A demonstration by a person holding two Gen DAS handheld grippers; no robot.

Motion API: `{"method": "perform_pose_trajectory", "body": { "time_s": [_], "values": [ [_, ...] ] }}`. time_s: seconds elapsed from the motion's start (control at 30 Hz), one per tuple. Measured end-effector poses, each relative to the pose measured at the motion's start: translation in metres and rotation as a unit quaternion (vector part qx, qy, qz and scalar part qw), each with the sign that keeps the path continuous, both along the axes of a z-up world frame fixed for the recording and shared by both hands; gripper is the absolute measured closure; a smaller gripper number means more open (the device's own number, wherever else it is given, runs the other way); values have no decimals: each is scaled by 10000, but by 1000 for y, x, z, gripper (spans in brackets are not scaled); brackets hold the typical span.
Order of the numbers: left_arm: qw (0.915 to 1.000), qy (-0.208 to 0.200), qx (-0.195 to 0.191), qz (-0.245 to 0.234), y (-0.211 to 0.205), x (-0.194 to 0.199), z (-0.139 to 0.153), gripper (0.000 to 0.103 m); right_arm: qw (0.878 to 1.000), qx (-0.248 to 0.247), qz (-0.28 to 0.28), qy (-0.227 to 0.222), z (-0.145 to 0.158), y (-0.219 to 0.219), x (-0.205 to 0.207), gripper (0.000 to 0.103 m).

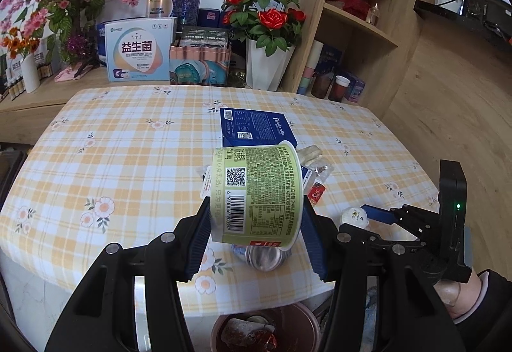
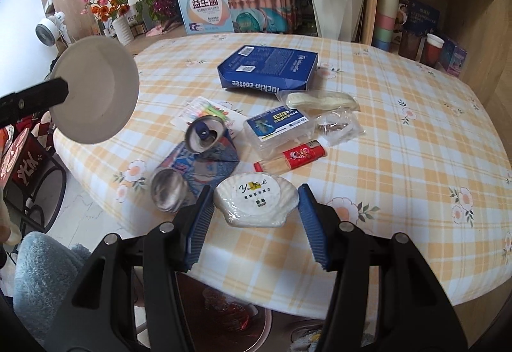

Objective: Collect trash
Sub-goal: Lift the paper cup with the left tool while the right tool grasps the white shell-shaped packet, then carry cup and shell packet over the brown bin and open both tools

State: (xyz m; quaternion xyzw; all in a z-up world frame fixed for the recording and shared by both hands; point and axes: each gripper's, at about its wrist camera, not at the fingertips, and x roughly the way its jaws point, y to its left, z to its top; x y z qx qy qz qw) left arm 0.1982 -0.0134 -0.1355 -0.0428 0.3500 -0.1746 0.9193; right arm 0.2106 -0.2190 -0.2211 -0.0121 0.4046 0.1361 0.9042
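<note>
Right now the left gripper (image 1: 256, 224) is clamping a green paper cup (image 1: 257, 192) sideways, its long axis running across the jaws, lifted over the table's near edge with the reddish bin (image 1: 307, 316) lying just below. The right gripper (image 2: 256, 217) is closing on the shell-shaped soap packet (image 2: 256, 200), pads seemingly touching its edges, so I am judging it gripped. The soap is reading "SOAP"; the blue box (image 2: 268, 67) behind is reading "luckin coffee" upside down; the cup is showing a barcode and QR code.
</note>
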Motion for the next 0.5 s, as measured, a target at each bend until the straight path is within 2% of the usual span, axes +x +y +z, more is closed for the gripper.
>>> {"method": "perform_pose_trajectory", "body": {
  "time_s": [0.5],
  "values": [
    [9997, 51, -216, 35, 12, -94, -6, 51, 9985, 306, 35, -444, 37, 10, -83, 48]
  ]
}}
